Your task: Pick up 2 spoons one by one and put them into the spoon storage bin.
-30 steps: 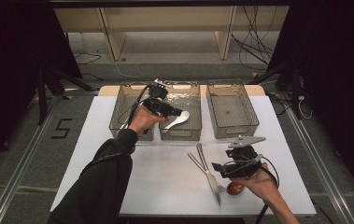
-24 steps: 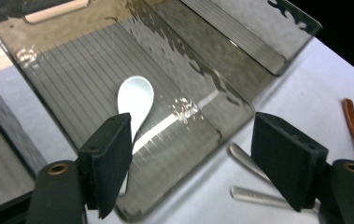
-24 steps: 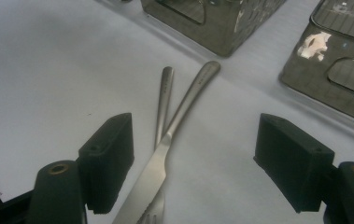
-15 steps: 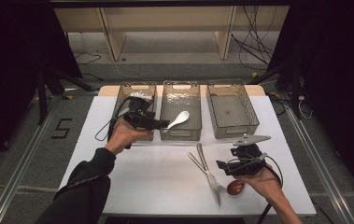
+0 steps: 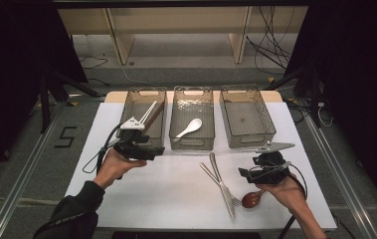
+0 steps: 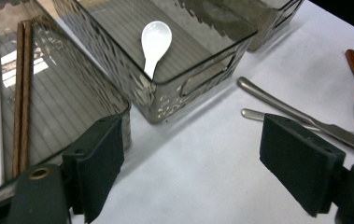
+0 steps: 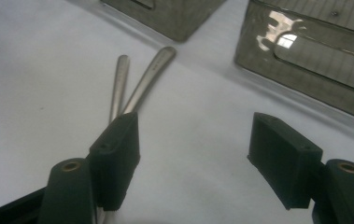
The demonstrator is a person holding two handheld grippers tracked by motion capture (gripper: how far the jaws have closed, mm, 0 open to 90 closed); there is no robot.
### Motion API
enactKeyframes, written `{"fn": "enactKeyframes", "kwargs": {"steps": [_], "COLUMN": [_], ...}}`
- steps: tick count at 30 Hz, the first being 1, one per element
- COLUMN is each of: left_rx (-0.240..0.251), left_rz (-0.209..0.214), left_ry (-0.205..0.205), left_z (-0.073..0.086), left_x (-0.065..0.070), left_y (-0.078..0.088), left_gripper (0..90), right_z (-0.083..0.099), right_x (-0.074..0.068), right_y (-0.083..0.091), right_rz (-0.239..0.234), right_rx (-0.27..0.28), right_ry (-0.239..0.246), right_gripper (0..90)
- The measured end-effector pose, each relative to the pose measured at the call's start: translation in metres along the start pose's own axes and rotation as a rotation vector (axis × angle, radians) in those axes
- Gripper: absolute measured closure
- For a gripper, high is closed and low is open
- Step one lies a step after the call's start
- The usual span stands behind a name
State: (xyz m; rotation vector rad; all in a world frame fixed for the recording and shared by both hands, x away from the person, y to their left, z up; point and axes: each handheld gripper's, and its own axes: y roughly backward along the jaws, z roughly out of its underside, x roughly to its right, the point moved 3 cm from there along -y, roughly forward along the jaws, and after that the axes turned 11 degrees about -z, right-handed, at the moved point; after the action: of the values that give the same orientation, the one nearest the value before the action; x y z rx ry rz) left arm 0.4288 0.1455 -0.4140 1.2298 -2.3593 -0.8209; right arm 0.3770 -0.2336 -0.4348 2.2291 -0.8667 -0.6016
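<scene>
Nearest the person, a brown wooden spoon (image 5: pixel 252 199) lies on the white table (image 5: pixel 176 194) just beside the right gripper (image 5: pixel 253 173), whose jaws stand spread and empty above two slim metal utensils (image 5: pixel 221 181), their smooth handles reaching out past its left jaw in the right gripper view. The left gripper (image 6: pixel 191 161), jaws likewise spread with nothing between them, hovers at the near end of the left bin (image 5: pixel 131 112). All three bins are smoky, ribbed clear plastic: the left holds white and brown chopsticks (image 6: pixel 6 98), the middle bin (image 5: pixel 194 144) a glossy white soup spoon (image 6: pixel 154 42), and the right bin (image 5: pixel 268 124) stands beyond.
</scene>
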Motion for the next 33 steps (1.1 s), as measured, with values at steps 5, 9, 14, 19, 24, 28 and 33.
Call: {"fn": "enactKeyframes", "kwargs": {"steps": [5, 9, 14, 19, 24, 28, 33], "left_rx": [0.028, 0.057, 0.089, 0.113, 0.114, 0.109, 0.114], "left_rz": [-0.006, -0.008, -0.004, -0.001, -0.019, -0.011, -0.005], "left_ry": [-0.012, -0.016, -0.005, 0.005, -0.013, -0.011, -0.036], "left_z": [0.009, 0.018, 0.028, 0.038, 0.049, 0.052, 0.055], "left_x": [0.005, 0.008, 0.008, 0.007, 0.005, 0.007, 0.011], "left_y": [0.012, 0.025, 0.039, 0.049, 0.052, 0.053, 0.054], "left_gripper": [20.6, 20.5, 20.5, 20.2, 20.3, 20.0, 19.8], "right_z": [0.006, 0.012, 0.019, 0.026, 0.034, 0.038, 0.042], "right_x": [0.013, 0.022, 0.037, 0.053, 0.067, 0.075, 0.082], "right_y": [0.004, 0.005, 0.006, 0.006, 0.006, 0.005, 0.003], "right_rz": [0.012, 0.027, 0.051, 0.076, 0.102, 0.115, 0.121], "right_rx": [-0.002, -0.033, -0.065, -0.088, -0.112, -0.13, -0.152], "right_ry": [-0.02, -0.031, -0.051, -0.085, -0.109, -0.12, -0.136], "right_gripper": [43.1, 52.9, 64.5, 76.1, 86.0, 89.6, 90.0]}}
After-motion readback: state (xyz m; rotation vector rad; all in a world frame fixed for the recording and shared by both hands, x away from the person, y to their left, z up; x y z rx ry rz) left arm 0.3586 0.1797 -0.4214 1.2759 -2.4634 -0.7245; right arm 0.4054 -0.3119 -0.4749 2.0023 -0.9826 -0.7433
